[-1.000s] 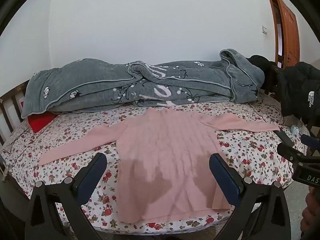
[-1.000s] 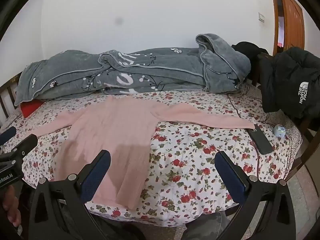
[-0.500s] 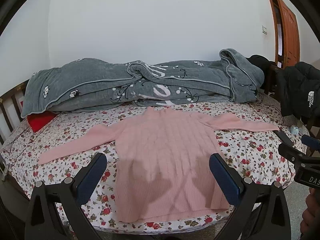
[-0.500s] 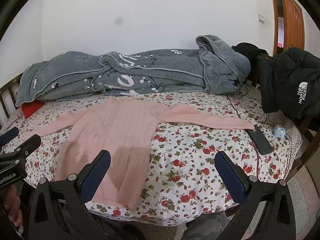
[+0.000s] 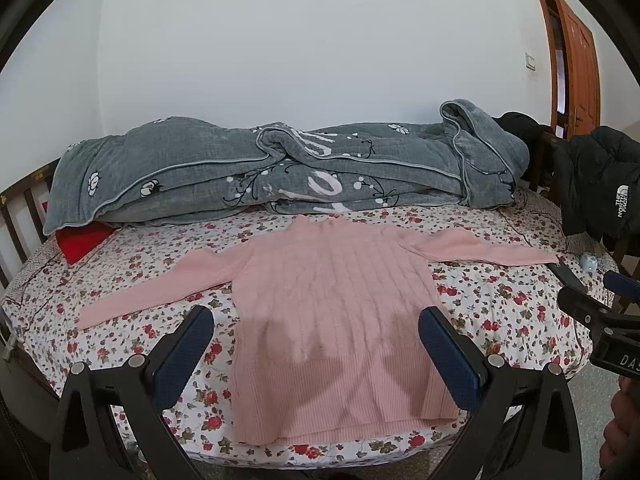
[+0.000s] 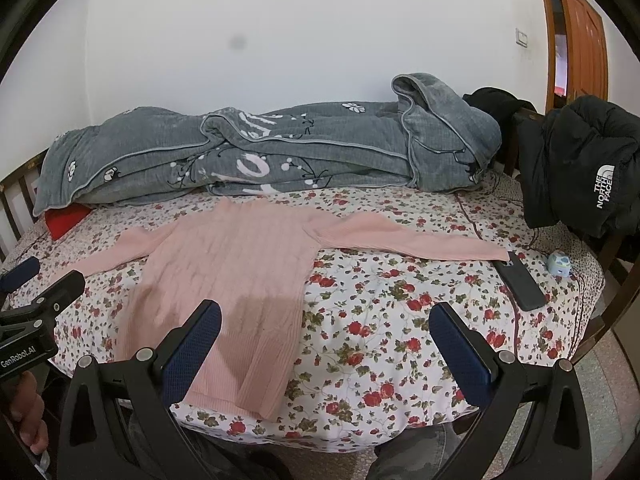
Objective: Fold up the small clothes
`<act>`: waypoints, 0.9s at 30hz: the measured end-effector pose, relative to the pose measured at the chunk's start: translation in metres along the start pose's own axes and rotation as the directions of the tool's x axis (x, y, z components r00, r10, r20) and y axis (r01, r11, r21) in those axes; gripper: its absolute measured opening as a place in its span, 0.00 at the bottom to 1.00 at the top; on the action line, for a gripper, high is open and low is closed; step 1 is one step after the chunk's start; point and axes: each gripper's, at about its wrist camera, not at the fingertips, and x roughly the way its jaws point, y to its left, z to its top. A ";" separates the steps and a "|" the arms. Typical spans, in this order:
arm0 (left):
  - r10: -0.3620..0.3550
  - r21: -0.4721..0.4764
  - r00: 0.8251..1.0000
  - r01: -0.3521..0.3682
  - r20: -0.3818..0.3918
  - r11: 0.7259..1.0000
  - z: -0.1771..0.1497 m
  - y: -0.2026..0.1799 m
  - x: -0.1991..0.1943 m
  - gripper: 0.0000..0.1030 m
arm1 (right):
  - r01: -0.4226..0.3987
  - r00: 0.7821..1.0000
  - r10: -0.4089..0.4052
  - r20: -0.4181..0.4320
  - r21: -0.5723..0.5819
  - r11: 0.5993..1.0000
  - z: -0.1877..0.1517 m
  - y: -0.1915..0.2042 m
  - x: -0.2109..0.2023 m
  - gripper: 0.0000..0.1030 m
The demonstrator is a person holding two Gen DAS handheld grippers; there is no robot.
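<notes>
A small pink ribbed sweater [image 5: 332, 304] [image 6: 240, 280] lies flat on the floral bedsheet [image 5: 500, 312], both sleeves spread out sideways, hem toward me. My left gripper [image 5: 316, 344] hovers open over the hem end, its blue pads wide apart with nothing between them. My right gripper [image 6: 326, 344] is open too, above the sweater's right hem corner and the sheet. Each gripper shows at the edge of the other's view, the right gripper [image 5: 600, 312] and the left gripper [image 6: 36, 292], each held by a hand.
A rolled grey quilt [image 5: 280, 172] lies along the wall behind the sweater. A red cushion [image 5: 80, 240] sits at the left. A black phone [image 6: 520, 280] and a small blue toy [image 6: 558, 264] lie near the right edge. A black jacket [image 6: 580, 164] hangs at right.
Both grippers have drawn back and risen slightly, so the sweater sits a little farther off. Nothing on the bed has moved.
</notes>
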 end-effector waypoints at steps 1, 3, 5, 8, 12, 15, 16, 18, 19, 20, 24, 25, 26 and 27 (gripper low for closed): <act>-0.001 0.001 1.000 0.001 0.000 1.000 0.000 0.000 0.000 1.00 | 0.000 1.000 0.000 0.000 0.000 1.000 0.000 0.000 0.000 0.99; 0.001 0.000 1.000 -0.001 0.000 1.000 0.000 0.000 0.000 1.00 | 0.000 1.000 0.000 0.001 0.000 1.000 0.000 0.000 0.000 0.99; -0.001 0.000 1.000 0.001 0.000 1.000 0.000 0.000 0.000 1.00 | -0.001 1.000 0.001 0.002 0.002 1.000 0.001 0.000 -0.001 0.99; 0.001 -0.001 1.000 -0.001 0.000 1.000 0.000 0.000 0.000 1.00 | -0.002 1.000 0.002 0.004 0.004 1.000 0.002 0.000 -0.002 0.99; 0.001 -0.001 1.000 -0.001 0.000 1.000 -0.001 -0.001 -0.001 1.00 | -0.003 1.000 0.003 0.004 0.004 1.000 0.002 0.000 -0.002 0.99; 0.001 0.000 1.000 -0.001 0.001 1.000 -0.001 -0.001 -0.001 1.00 | -0.002 1.000 0.002 0.005 0.004 1.000 0.001 -0.001 -0.002 0.99; 0.002 0.000 1.000 -0.002 0.001 1.000 -0.001 -0.001 -0.001 1.00 | -0.003 1.000 0.003 0.005 0.004 1.000 0.001 -0.001 -0.002 0.99; 0.001 -0.001 1.000 -0.001 0.001 1.000 -0.001 -0.001 -0.001 1.00 | -0.003 1.000 0.003 0.005 0.005 1.000 0.001 -0.001 -0.002 0.99; 0.001 -0.001 1.000 -0.001 0.001 1.000 -0.001 -0.001 -0.001 1.00 | -0.003 1.000 0.003 0.005 0.005 1.000 0.001 -0.001 -0.002 0.99; 0.002 -0.001 1.000 -0.002 0.001 1.000 -0.001 -0.001 -0.001 1.00 | -0.003 1.000 0.003 0.005 0.005 1.000 0.001 -0.001 -0.002 0.99; 0.001 -0.002 1.000 -0.001 0.001 1.000 -0.001 -0.001 -0.001 1.00 | -0.005 1.000 0.004 0.007 0.007 1.000 0.002 0.001 -0.004 0.99; 0.000 -0.005 1.000 0.000 0.000 1.000 -0.001 -0.001 -0.001 1.00 | -0.003 1.000 0.003 0.006 0.007 1.000 0.003 0.001 -0.004 0.99; -0.001 -0.007 1.000 0.001 -0.001 1.000 0.001 -0.001 -0.002 1.00 | -0.003 1.000 0.003 0.006 0.007 1.000 0.003 0.001 -0.004 0.99; -0.001 -0.009 1.000 0.001 0.000 1.000 0.002 -0.001 -0.003 1.00 | -0.006 1.000 0.006 0.008 0.006 1.000 0.002 0.000 -0.004 0.99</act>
